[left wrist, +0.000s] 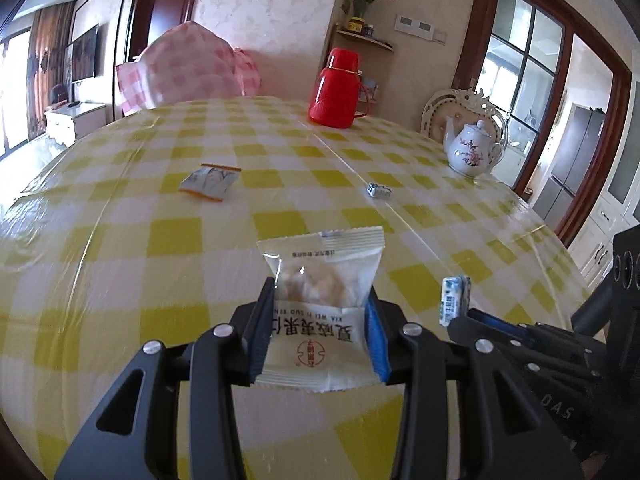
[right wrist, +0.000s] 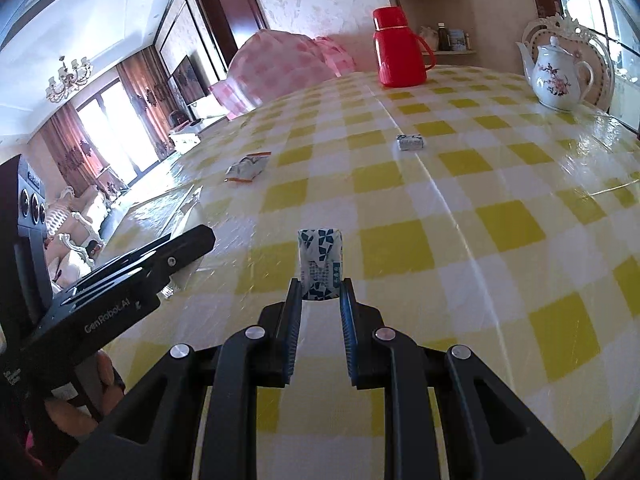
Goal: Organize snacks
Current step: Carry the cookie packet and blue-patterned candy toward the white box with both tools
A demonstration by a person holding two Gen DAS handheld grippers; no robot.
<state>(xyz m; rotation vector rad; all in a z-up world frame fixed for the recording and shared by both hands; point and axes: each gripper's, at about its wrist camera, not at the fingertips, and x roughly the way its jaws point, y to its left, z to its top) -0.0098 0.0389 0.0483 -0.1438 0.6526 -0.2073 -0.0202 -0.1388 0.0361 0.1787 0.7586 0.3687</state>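
Observation:
My left gripper [left wrist: 322, 286] is shut on a white snack packet [left wrist: 324, 332] with red print, held above the yellow-checked table [left wrist: 120, 280]. My right gripper [right wrist: 321, 284] is shut on a small blue-and-white wrapped candy [right wrist: 320, 256], which stands upright between its pads. That candy [left wrist: 454, 300] and the right gripper [left wrist: 466, 314] also show at the lower right of the left wrist view. On the table farther off lie an orange-edged packet [left wrist: 210, 182] [right wrist: 248, 168] and another small blue-and-white candy [left wrist: 378, 191] [right wrist: 411, 142]. The left gripper [right wrist: 192, 244] sits close on the left in the right wrist view.
A red thermos [left wrist: 336, 92] [right wrist: 400, 52] stands at the table's far side. A white flowered teapot [left wrist: 474, 150] [right wrist: 560, 76] stands at the far right. A pink checked cover [left wrist: 188, 68] lies beyond the far edge. A hand [right wrist: 80, 400] holds the left gripper.

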